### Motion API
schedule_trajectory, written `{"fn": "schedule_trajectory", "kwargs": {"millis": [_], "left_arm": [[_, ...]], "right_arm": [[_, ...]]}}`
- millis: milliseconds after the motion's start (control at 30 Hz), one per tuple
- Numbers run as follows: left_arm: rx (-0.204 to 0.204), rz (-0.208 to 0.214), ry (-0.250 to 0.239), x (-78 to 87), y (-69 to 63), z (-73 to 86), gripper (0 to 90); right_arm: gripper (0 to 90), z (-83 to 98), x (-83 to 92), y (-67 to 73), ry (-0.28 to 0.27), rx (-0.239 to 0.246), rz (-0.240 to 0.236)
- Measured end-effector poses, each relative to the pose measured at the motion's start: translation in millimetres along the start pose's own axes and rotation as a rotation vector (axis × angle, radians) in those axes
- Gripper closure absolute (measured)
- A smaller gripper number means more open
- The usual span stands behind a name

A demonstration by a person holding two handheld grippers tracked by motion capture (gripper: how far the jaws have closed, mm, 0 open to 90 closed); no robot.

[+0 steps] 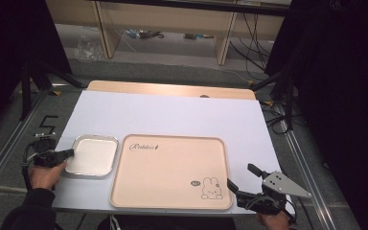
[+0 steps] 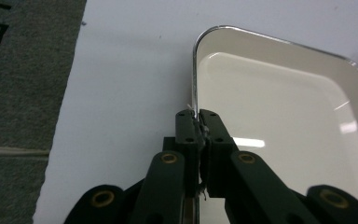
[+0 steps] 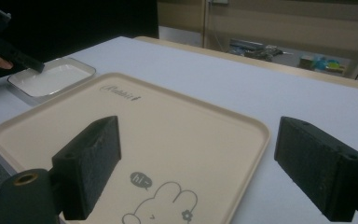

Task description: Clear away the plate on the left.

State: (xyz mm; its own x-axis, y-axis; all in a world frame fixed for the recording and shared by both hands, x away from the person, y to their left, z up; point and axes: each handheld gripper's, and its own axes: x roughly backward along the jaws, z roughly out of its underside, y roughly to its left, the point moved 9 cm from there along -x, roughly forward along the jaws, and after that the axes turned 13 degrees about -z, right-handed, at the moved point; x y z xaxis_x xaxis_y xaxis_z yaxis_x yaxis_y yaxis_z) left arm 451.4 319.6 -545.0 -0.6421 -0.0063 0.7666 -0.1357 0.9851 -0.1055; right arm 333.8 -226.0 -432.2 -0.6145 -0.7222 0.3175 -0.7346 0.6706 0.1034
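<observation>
The left gripper [image 1: 70, 153] is clamped on the left rim of the small metal dish [image 1: 94, 155], its jaws pinching the edge between them, as the left gripper view shows [image 2: 196, 122]. The dish sits just left of the beige tray [image 1: 170, 170], nearly touching it, on the white table [image 1: 172, 112]. The right gripper [image 1: 243, 178] hovers off the tray's right front corner, jaws wide apart with nothing between them.
</observation>
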Motion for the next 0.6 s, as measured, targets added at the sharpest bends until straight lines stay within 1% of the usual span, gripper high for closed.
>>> {"fn": "schedule_trajectory", "kwargs": {"millis": [33, 100, 133, 167, 200, 233, 300, 333, 367, 400, 433, 467, 500, 533, 567, 600], "left_arm": [[-0.001, -0.002, -0.007, 1.7, -0.8, -1.2, 87.9], [0.000, -0.006, -0.027, 3.8, -3.9, -4.3, 88.0], [0.015, 0.009, -0.035, 4.6, -5.5, -5.8, 88.1], [0.023, 0.011, -0.029, 6.1, -6.0, -6.2, 88.2], [0.017, 0.006, -0.040, 6.4, -6.9, -7.3, 88.2], [0.025, -0.001, -0.039, 7.4, -7.8, -7.4, 88.2], [0.011, -0.004, -0.052, 8.7, -8.1, -9.0, 88.2], [0.017, -0.014, -0.057, 9.6, -7.6, -8.8, 88.2], [0.018, -0.016, -0.058, 10.8, -7.3, -9.0, 88.3], [0.041, -0.012, -0.077, 10.7, -9.1, -11.2, 88.3], [0.026, -0.009, -0.083, 11.0, -7.5, -11.8, 88.3], [0.051, -0.006, -0.081, 11.3, -8.0, -11.6, 88.3], [0.065, 0.001, -0.100, 10.9, -8.6, -13.3, 88.2], [0.065, -0.008, -0.094, 12.2, -7.6, -13.3, 88.3], [0.065, -0.008, -0.094, 12.2, -7.6, -13.3, 88.2], [0.077, -0.007, -0.099, 14.2, -6.8, -14.7, 88.2]], "right_arm": [[15.2, 0.0, 0.1, 0.0, 0.001, 0.000, 0.000], [15.2, -0.5, 1.4, -2.5, 0.005, 0.023, 0.015], [15.2, -1.0, 0.9, -2.5, -0.003, 0.023, 0.016], [15.2, -0.4, 1.7, -2.7, 0.007, 0.024, 0.018], [15.2, -0.2, 0.0, 0.0, -0.002, 0.000, 0.001], [15.2, -0.5, -0.4, 0.0, -0.008, 0.001, -0.001], [15.2, -0.7, -0.4, -0.1, -0.009, 0.002, -0.002], [15.2, 0.0, 0.3, -0.3, 0.001, 0.002, 0.000], [15.2, -0.3, 0.1, -0.3, -0.002, 0.002, -0.001], [15.2, -0.4, 0.1, -0.3, -0.003, 0.002, -0.001], [15.2, -0.3, 0.0, -0.1, -0.002, 0.001, -0.001], [15.2, -0.2, 0.0, 0.0, -0.001, 0.000, -0.001], [15.2, -1.0, 1.0, -2.3, -0.003, 0.023, 0.014], [15.2, -0.6, 1.3, -2.3, 0.003, 0.022, 0.012], [15.2, -0.2, 0.1, -0.1, -0.001, 0.000, 0.000], [15.2, -0.2, 0.3, -0.3, 0.000, 0.002, 0.001]]}}
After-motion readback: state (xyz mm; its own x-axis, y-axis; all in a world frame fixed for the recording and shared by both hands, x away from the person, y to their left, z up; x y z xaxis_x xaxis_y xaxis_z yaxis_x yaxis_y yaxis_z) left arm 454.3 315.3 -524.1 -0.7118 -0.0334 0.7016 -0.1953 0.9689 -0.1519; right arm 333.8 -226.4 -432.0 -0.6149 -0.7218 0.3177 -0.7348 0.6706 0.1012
